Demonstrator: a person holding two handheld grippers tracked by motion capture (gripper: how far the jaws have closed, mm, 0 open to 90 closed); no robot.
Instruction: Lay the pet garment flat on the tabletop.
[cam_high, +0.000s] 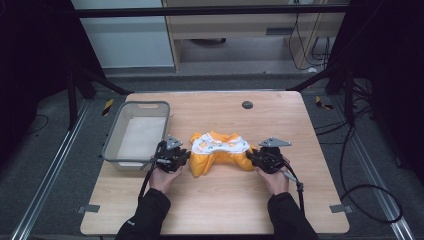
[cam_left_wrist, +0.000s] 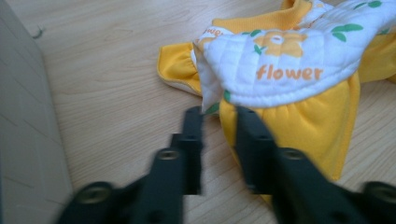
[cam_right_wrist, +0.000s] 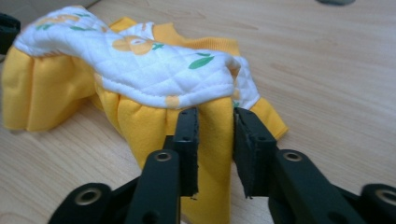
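The garment (cam_high: 218, 151), soft, light and floppy, lies mid-table right of the bin (cam_high: 113, 136), best pinched at its yellow side hems, where the left gripper (cam_left_wrist: 219, 115) and right gripper (cam_right_wrist: 215, 117) sit spread.

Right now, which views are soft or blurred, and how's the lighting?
High view: dim, dark surroundings, only the table lit, and the garment small and soft. Left gripper view: the left gripper and its jaws smeared by blur, yet "flower" on the fabric reads clearly. Right gripper view: the right gripper sharp, even light, no glare.
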